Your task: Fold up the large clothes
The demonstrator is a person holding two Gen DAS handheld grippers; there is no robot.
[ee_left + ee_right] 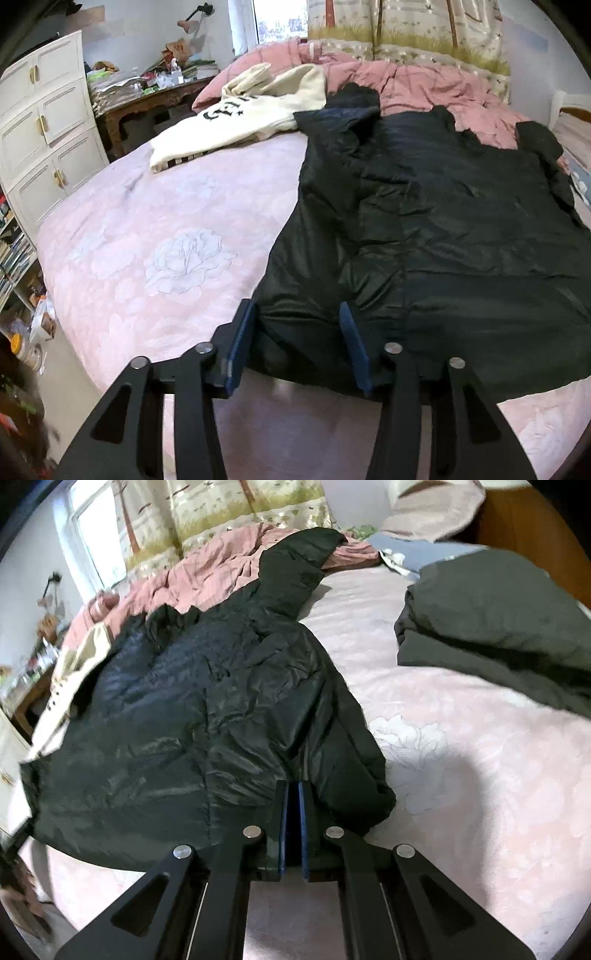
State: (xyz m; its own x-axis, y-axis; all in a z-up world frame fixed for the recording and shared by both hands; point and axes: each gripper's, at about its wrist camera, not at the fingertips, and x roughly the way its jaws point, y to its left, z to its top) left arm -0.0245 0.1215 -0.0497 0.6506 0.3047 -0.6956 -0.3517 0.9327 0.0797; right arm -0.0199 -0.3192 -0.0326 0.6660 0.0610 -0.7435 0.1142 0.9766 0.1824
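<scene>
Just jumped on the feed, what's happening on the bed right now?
A black puffer jacket lies spread on the pink bed. The right gripper is shut on its near hem; the left gripper is open at the other end of that hem, not yet gripping. A cream hoodie and a folded grey garment lie nearby.

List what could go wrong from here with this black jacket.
1. The left gripper is open around the black jacket hem while the right gripper is shut on it; lifting now may skew the fold.
2. The shiny fabric may slip free.
3. A sleeve overlaps the cream hoodie and could drag it along.
</scene>
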